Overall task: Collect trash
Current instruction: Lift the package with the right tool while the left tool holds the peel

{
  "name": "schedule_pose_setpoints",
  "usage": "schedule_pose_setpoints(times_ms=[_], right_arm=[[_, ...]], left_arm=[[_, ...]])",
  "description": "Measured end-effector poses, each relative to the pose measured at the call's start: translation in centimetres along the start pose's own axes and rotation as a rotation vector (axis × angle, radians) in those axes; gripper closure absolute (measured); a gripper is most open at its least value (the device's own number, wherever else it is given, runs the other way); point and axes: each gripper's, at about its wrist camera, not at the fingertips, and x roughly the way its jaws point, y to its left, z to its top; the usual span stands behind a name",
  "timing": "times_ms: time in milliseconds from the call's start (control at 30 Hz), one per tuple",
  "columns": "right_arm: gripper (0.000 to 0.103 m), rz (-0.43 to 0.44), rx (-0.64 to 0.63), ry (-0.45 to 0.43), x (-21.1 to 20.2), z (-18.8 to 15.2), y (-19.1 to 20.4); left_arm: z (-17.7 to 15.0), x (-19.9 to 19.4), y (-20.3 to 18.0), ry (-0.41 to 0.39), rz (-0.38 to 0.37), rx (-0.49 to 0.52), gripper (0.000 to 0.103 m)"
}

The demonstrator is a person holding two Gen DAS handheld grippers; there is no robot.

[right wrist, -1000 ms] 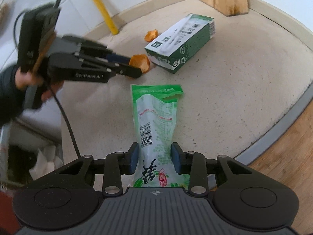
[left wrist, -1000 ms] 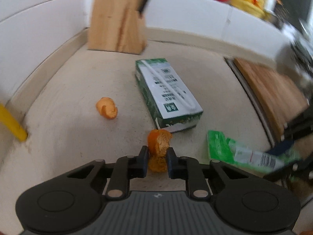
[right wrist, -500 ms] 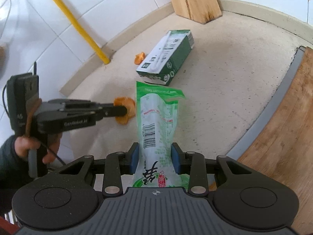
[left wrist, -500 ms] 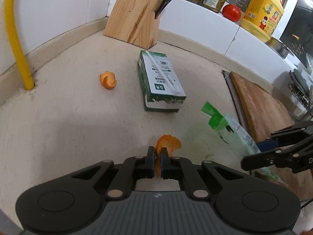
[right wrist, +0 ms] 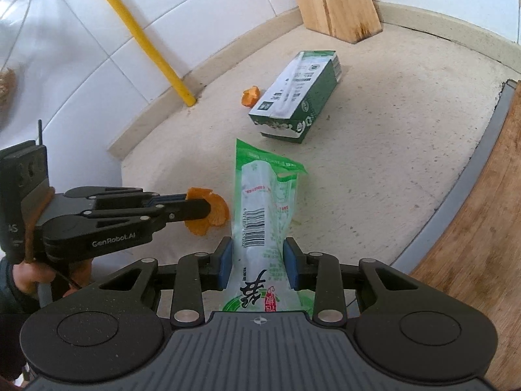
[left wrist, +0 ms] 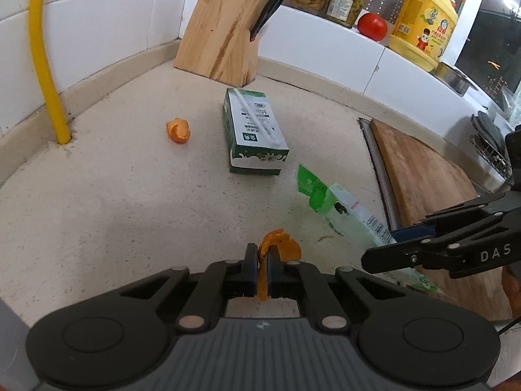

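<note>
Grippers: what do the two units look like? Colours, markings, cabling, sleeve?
Both are matte black with scissor-link arms, silver pivot pins, blue finger pads and a ribbed grey housing. The left gripper carries white "GenRobot.AI" lettering, a boxy black rear module with a short antenna, and a thin black cable. The right gripper shows "DAS". A dark sleeve covers the left wrist.

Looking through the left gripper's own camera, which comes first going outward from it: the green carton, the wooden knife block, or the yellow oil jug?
1. Green carton: lying flat mid-counter, straight ahead of the left gripper, closest.
2. Wooden knife block: behind the carton, standing by the back wall.
3. Yellow oil jug: farthest, up on the white ledge to the right.
</note>
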Motion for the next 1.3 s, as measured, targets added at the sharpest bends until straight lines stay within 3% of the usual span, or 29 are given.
schedule_pose_setpoints(times_ms=[533, 600, 733, 900, 967, 1033, 1200, 1300], right_arm=[[0.071, -0.035, -0.015, -0.045, -0.4, -0.8, 2.3], [0.067, -0.032, -0.013, -0.029, 0.1, -0.9, 2.3], [0.052, -0.144, -0.09, -0.053, 1.0, -1.0, 2.8], [0.038, -0.209, -0.115, -0.038, 2.4, -1.0, 2.3], [0.025, -0.238, -0.131, -0.022, 2.7, -1.0, 2.2], [0.018, -0.251, -0.121, -0.008, 2.9, -1.1, 1.8], [0.017, -0.301, -0.123, -0.014, 3.2, -0.9, 1.3], [0.038, -0.296, -0.134, -0.007, 3.1, -0.8, 1.7]], left_arm=[[-0.8, -1.9, 0.0, -0.009, 0.02, 0.013, 0.101], [-1.2, -1.7, 0.3, 0.006, 0.016, 0.006, 0.101], [-2.0, -1.0, 0.6, 0.028, 0.037, 0.006, 0.101], [-2.3, -0.7, 0.7, 0.037, 0.03, 0.009, 0.101], [-2.3, -0.7, 0.8, 0.036, 0.022, 0.007, 0.101], [-2.2, -0.6, 0.8, 0.034, 0.016, 0.007, 0.101], [-2.0, 0.0, 1.1, 0.041, -0.001, 0.001, 0.101], [-1.9, 0.3, 1.0, 0.04, -0.021, -0.001, 0.101]])
